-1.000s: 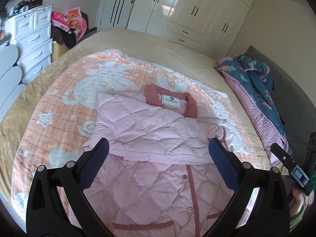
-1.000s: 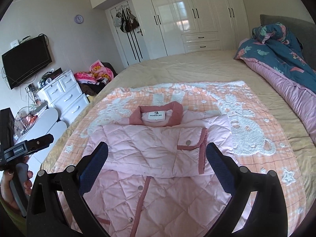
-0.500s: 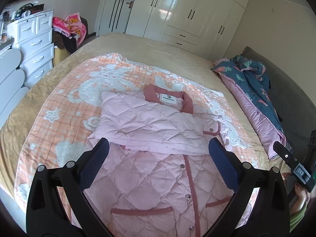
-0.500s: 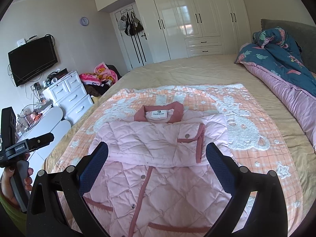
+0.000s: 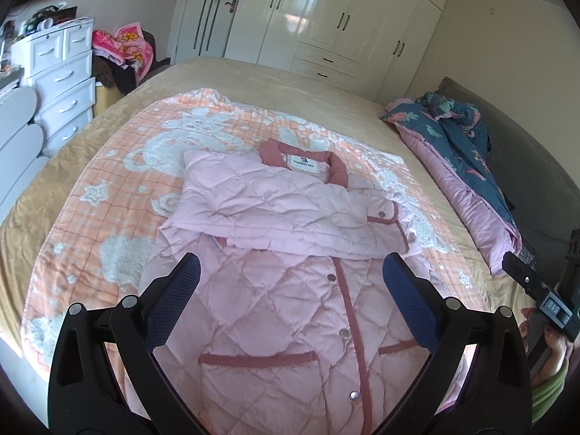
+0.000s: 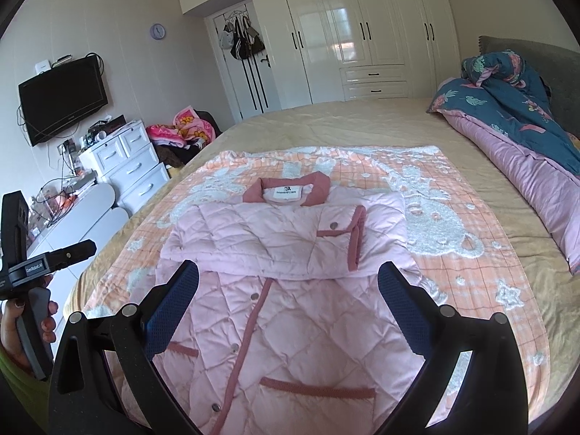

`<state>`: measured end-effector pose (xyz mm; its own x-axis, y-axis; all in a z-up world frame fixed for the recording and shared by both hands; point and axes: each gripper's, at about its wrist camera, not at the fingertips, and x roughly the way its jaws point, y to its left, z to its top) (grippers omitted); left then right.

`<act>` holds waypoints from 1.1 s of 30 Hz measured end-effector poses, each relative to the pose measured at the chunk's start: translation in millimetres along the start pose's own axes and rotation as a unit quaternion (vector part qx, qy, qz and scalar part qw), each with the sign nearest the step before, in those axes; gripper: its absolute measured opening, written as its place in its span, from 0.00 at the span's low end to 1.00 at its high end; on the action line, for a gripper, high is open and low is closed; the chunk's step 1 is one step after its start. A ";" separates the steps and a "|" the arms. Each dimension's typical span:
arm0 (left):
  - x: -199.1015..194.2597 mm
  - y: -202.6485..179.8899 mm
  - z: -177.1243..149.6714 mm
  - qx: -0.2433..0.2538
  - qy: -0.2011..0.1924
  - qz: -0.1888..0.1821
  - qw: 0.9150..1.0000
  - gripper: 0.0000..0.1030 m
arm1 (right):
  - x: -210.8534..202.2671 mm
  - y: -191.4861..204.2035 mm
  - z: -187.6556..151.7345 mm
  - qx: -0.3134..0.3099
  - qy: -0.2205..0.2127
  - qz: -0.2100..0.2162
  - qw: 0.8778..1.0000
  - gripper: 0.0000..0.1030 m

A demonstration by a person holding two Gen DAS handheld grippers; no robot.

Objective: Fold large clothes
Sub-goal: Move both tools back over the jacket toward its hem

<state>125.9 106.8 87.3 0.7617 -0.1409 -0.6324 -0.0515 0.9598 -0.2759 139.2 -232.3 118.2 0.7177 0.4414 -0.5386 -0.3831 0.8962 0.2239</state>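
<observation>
A pink quilted jacket (image 5: 275,282) with darker pink trim lies front up on an orange checked blanket (image 5: 119,181) on the bed. Both sleeves are folded across its chest, below the collar (image 5: 304,159). My left gripper (image 5: 290,275) is open and empty, held above the jacket's lower half. My right gripper (image 6: 288,279) is also open and empty, above the same part of the jacket (image 6: 290,290). Each gripper shows at the edge of the other's view: the right one (image 5: 543,301), the left one (image 6: 47,257).
A rolled blue and pink quilt (image 5: 460,152) lies along the bed's right side by a grey headboard (image 5: 525,166). White drawers (image 5: 61,83) stand left of the bed. White wardrobes (image 6: 362,36) line the far wall. A television (image 6: 61,98) hangs on the left wall.
Both grippers have pulled back toward the foot of the bed and risen, so the jacket's pockets and lower hem have come into view. Both stay open. The jacket has not moved.
</observation>
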 end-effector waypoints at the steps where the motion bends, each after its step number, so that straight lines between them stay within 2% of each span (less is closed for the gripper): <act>1: -0.2 -0.5 -1.9 0.002 0.000 0.002 1.000 0.92 | -1.2 -1.1 -2.5 0.001 0.000 0.001 1.000 0.96; 23: 3.3 23.9 -65.2 -0.005 0.018 0.023 1.000 0.92 | -7.0 -28.9 -67.1 0.005 0.035 -0.028 0.999 0.96; 33: 8.7 34.0 -82.1 -0.009 0.031 0.038 0.999 0.92 | -2.8 -42.2 -86.9 0.013 0.057 -0.032 0.998 0.96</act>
<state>77.8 118.3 13.0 0.7136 -0.0839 -0.6955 -0.1187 0.9640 -0.2380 102.7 -275.3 39.6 0.6691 0.3768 -0.6406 -0.3224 0.9238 0.2067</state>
